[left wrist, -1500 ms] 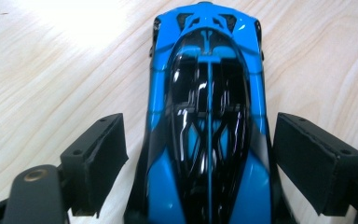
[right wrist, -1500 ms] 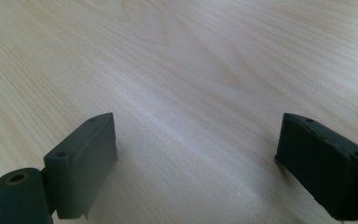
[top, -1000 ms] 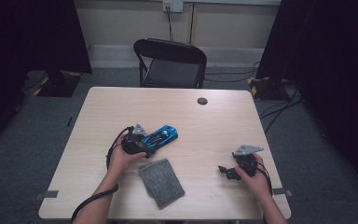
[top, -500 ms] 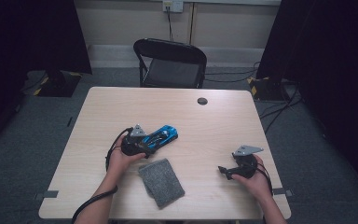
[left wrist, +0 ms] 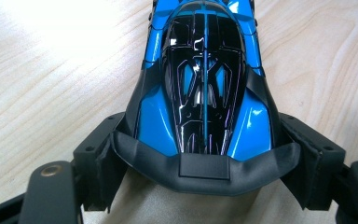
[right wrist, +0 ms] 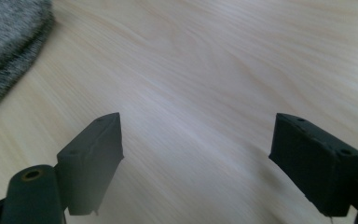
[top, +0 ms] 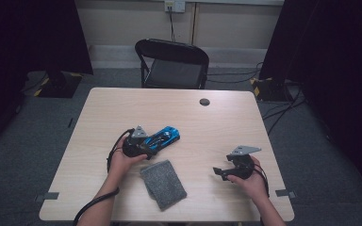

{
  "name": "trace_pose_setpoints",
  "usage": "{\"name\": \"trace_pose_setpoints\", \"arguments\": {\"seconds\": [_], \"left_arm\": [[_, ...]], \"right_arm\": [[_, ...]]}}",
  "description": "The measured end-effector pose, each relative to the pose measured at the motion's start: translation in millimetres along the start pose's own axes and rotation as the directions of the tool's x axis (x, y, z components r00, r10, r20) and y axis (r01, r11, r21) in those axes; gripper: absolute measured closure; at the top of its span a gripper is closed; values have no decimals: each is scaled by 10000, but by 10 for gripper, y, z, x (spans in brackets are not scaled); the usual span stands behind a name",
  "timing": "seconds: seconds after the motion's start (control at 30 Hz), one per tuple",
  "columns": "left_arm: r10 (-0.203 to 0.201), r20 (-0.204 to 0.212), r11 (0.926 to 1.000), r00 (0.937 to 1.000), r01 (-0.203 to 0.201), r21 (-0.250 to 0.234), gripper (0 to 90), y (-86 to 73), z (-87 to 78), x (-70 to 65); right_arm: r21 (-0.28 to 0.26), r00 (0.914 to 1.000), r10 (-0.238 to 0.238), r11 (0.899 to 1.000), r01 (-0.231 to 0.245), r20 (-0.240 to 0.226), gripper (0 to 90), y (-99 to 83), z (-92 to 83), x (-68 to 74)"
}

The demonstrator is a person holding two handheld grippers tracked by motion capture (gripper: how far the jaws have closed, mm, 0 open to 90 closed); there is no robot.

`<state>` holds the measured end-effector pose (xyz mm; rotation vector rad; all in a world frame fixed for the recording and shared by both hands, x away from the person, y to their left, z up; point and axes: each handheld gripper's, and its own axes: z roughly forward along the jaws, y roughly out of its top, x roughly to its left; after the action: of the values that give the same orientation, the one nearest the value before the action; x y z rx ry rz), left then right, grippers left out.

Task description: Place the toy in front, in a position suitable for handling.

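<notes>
Little shifted since earlier frame: left gripper (left wrist: 205, 163) closed on rear of toy car (top: 162, 137), car mid-table. Right gripper (top: 219, 172) narrowed slightly, jaws apart, holding nothing. Cloth (top: 163, 182) untouched near front edge. Grasp done; wiping likely remained.

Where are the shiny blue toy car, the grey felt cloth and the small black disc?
Shiny blue and black toy car (left wrist: 205, 79): left gripper view, on its black roof.
Grey felt cloth (top: 163, 183): high view, its middle.
Small black disc (top: 204, 101): high view, its centre.
</notes>
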<state>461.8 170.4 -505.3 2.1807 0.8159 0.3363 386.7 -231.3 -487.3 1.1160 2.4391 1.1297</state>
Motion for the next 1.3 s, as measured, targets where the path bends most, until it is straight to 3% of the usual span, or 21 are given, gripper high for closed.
{"name": "trace_pose_setpoints", "arguments": {"seconds": [0.3,0.37,0.47,0.7,0.9,1.3], "left_arm": [[42,26,10000,10000,-42,6,241,0,-1,8],[42,15,10000,10000,-42,5,241,-1,-1,7],[41,19,10000,10000,-41,6,242,-1,-1,6],[43,31,10000,10000,-43,7,241,-1,-1,6],[9,58,10000,10000,-9,-3,242,-1,1,4],[-12,18,10000,10000,12,-42,242,-2,1,2]], "right_arm": [[4,9961,-166,9999,167,-870,193,312,156,369],[40,9926,-311,9995,318,-1173,257,372,198,473],[121,9887,-158,9998,178,-1491,258,462,249,614],[199,9870,-383,9989,420,-1564,265,557,339,824],[325,9822,-305,9988,372,-1853,268,587,479,963],[308,9744,-846,9952,930,-2085,258,680,629,1273]]}}
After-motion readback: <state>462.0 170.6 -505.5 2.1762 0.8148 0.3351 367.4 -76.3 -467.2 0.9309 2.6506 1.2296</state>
